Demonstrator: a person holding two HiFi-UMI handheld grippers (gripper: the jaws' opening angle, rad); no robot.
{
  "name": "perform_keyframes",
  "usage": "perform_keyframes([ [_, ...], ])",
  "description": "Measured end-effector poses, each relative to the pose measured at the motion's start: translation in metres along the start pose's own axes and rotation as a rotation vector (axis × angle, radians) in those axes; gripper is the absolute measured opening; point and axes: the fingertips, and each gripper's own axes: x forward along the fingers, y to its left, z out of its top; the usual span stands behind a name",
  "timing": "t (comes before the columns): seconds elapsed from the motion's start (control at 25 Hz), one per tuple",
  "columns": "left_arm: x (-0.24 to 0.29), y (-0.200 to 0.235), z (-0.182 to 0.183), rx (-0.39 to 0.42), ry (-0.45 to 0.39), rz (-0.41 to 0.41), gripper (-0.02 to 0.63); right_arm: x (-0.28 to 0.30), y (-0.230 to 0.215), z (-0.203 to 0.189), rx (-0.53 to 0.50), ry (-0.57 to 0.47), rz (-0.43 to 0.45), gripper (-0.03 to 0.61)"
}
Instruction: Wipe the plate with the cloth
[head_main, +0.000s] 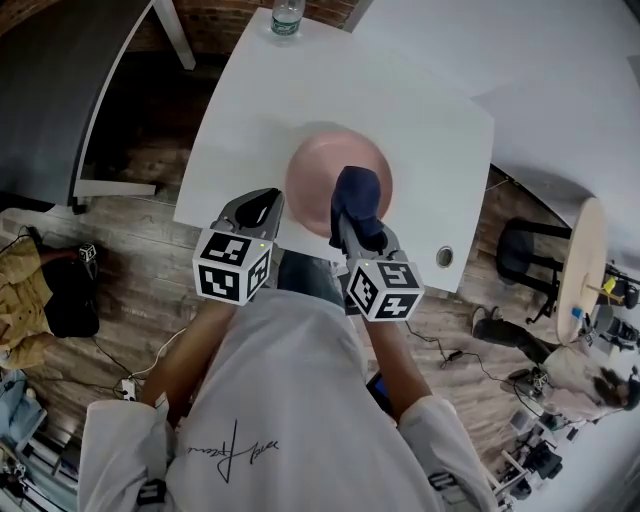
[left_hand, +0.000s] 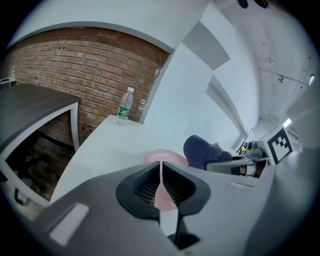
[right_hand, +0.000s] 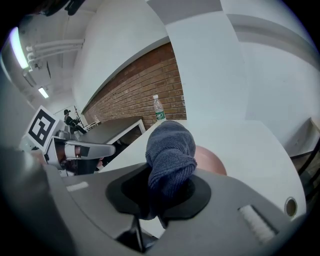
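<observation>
Cloth (right_hand: 170, 150) juts lengthwise from right gripper (right_hand: 161, 196) over plate (right_hand: 212, 159).

Left tool (left_hand: 161, 175) barely parted, seemingly empty, right tool (head_main: 358, 230) clamped on cloth (head_main: 358, 192)

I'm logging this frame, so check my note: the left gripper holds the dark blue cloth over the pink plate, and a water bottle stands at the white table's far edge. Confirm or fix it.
Wrong gripper: the right gripper view shows the right gripper holding the dark blue cloth over the pink plate. The water bottle stands at the far edge of the white table.
</observation>
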Motion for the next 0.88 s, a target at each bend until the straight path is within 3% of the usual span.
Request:
perform_keyframes([
  [0.88,0.074,0.027,-0.025,-0.056,0.150,0.058,0.084,0.041,-0.054,0.002,0.008,0.115,-0.015,0.084],
])
